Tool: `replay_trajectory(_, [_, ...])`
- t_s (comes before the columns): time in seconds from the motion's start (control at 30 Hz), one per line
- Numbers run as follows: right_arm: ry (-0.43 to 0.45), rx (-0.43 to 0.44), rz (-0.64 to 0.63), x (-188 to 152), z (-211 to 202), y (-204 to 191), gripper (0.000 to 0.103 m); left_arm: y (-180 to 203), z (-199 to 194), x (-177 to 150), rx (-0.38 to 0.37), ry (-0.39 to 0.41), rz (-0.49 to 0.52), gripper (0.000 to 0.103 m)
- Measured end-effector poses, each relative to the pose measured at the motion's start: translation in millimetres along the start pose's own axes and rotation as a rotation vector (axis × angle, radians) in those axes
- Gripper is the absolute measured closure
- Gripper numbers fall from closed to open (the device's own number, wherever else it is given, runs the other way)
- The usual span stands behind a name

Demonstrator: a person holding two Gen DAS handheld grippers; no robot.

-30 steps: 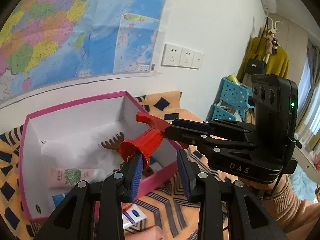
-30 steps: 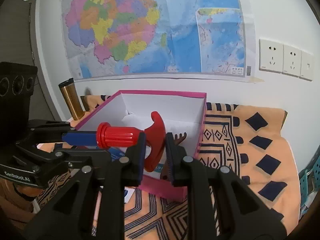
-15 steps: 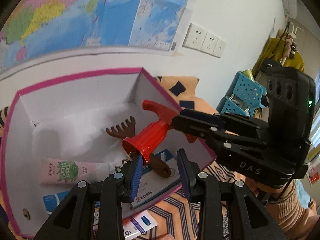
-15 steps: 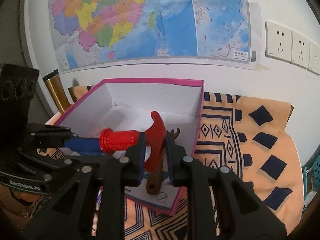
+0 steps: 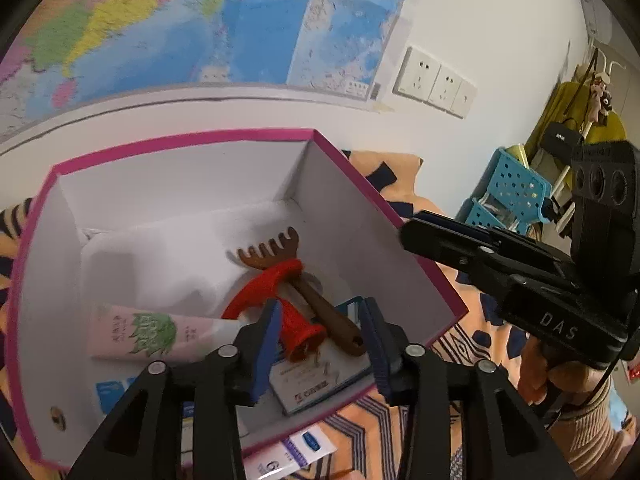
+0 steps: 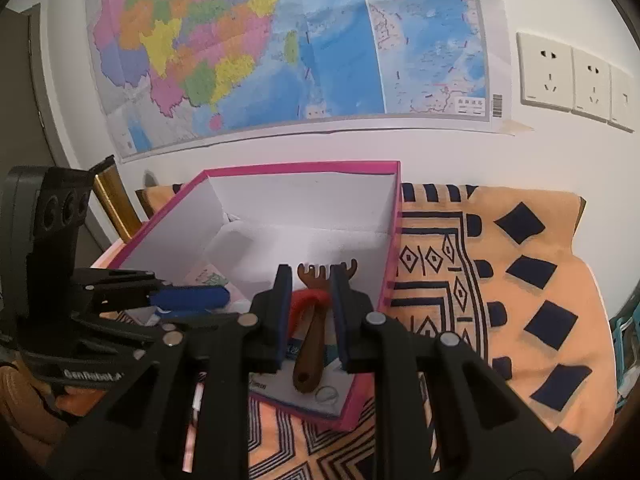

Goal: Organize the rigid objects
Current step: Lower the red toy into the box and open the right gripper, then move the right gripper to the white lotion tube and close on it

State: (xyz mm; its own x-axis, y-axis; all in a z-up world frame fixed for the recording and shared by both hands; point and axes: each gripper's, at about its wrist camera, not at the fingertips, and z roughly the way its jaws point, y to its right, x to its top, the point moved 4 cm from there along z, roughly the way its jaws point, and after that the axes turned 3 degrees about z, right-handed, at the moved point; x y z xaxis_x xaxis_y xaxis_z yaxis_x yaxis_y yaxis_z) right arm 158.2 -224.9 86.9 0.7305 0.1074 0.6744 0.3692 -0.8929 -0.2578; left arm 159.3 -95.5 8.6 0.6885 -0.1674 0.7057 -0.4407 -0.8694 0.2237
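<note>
A red toy tool (image 5: 276,284) with a ribbed handle and curved head lies inside the pink-rimmed white box (image 5: 192,140), across a brown toy rake (image 5: 316,304). My left gripper (image 5: 320,344) hangs over the box's near side with its jaws opening. The red handle's flared end sits between them against the left pad, with a wide gap to the other pad. My right gripper (image 5: 408,228) is over the box's right rim, apart from the tool. In the right wrist view its jaws (image 6: 311,276) stand narrowly apart with nothing between them, above the rake (image 6: 316,332) and the tool (image 6: 310,298).
The box also holds a pink tube (image 5: 140,336) and a blue-edged booklet (image 5: 320,380). A small sachet (image 5: 304,448) lies outside its near wall. An orange patterned cloth (image 6: 500,280) covers the table. A gold flask (image 6: 112,200) stands at the back left, blue crates (image 5: 512,196) to the right.
The red tool was held above the box by both grippers; now it lies in the box on the rake. The left jaws have widened and the right gripper is off the tool.
</note>
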Motion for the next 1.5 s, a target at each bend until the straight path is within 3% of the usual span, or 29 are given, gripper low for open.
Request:
replay_trajectory(0.4, [0.038,0.154,0.056,-18.9,-40.0,-17.4,0.08,-19.6,-73.1,-34.1,0.04,0.135,-0.042,0.052])
replay_trajectory(0.53, [0.031,0.237,0.062,-34.9,-51.2,-30.8,0.071,-26.4,-91.2,-53.5,0.058,0.165,-0.06,0.047])
replay_trajectory(0.63, [-0.004,0.268,0.05,-51.1,-49.0,-42.8,0.065,-30.5,-91.2,-67.6,0.079,0.147,-0.073,0.046])
replay_trajectory(0.8, [-0.146,0.291,0.084,-90.4,-16.9,-54.4,0.063,-35.2,-70.9,-90.9,0.093,0.068,-0.094,0.046])
replay_trajectory(1.03, [-0.262,0.239,0.141,-124.3,22.0,-49.0,0.062,-40.6,-48.7,-113.1,0.11,-0.016,-0.113,0.046])
replay_trajectory(1.27, [-0.264,0.213,0.18,-126.4,39.9,-46.4,0.054,-40.6,-35.8,-117.1,0.134,-0.063,-0.1,0.046])
replay_trajectory(1.5, [-0.276,0.212,0.185,-126.6,50.7,-52.1,0.054,-35.2,-25.2,-114.7,0.095,-0.094,-0.082,0.046])
